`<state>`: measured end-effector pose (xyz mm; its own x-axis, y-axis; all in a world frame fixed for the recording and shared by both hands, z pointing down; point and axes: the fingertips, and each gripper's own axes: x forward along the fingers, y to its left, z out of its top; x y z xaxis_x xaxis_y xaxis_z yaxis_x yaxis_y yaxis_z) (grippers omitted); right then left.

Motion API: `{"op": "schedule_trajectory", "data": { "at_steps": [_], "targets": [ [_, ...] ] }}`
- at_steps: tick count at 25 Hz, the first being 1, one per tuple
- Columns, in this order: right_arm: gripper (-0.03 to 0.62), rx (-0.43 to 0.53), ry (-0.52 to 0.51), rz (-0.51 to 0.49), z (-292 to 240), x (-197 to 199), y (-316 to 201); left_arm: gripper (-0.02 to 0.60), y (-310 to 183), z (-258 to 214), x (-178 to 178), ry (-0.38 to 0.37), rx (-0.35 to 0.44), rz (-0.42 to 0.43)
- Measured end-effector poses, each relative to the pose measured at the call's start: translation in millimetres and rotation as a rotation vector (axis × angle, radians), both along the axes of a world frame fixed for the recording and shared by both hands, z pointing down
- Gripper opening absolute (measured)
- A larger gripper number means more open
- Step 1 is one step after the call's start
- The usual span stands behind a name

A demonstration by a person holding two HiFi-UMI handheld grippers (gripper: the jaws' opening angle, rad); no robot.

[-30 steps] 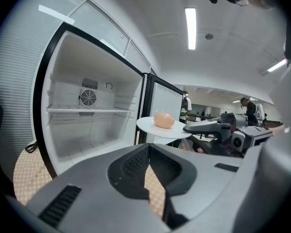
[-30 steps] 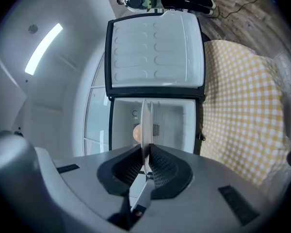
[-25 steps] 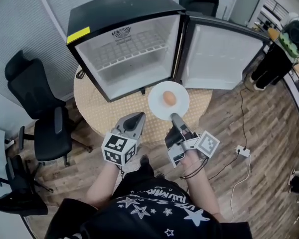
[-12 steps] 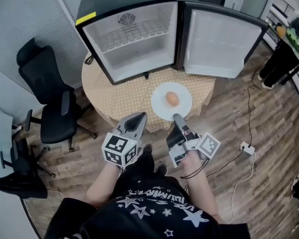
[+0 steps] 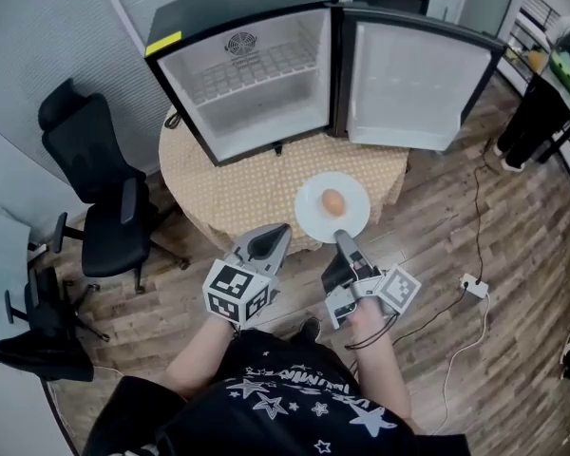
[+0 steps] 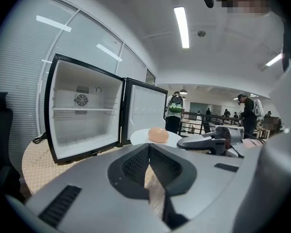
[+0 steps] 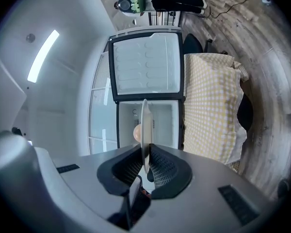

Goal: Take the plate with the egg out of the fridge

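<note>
The white plate [image 5: 315,218] with a brown egg [image 5: 333,201] on it hangs level over the table's near edge, outside the small black fridge [image 5: 247,74]. My right gripper [image 5: 343,243] is shut on the plate's near rim. In the right gripper view the plate [image 7: 144,125] stands edge-on between the pads, with the egg [image 7: 137,131] on its left side. My left gripper [image 5: 269,246] is shut and empty, left of the plate. The left gripper view shows the egg [image 6: 158,134] beyond its tips. The fridge interior holds only a wire shelf.
The fridge stands on a round table with a yellow checked cloth [image 5: 237,188], its door [image 5: 408,84] swung open to the right. Black office chairs [image 5: 100,212] stand at the left and behind the fridge. A cable and power strip [image 5: 472,284] lie on the wooden floor at the right.
The plate with the egg has come back from the fridge front toward the table's near edge, with the right gripper still clamped on it. The left gripper stays alongside.
</note>
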<state>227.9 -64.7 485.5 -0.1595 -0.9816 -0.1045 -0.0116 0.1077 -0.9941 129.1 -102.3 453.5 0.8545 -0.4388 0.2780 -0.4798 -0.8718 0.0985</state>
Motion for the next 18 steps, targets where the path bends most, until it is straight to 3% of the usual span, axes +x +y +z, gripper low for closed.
{"op": "schedule_trajectory", "data": {
  "at_steps": [4,18],
  "targets": [
    [0.052,0.003,0.037,-0.005,-2,-7,-3,0.008,-6,2,-7,0.014,-0.01,0.005],
    [0.052,0.0,0.088,0.011,-19,-68,7,0.008,-6,-2,-88,0.051,-0.023,-0.039]
  ]
}}
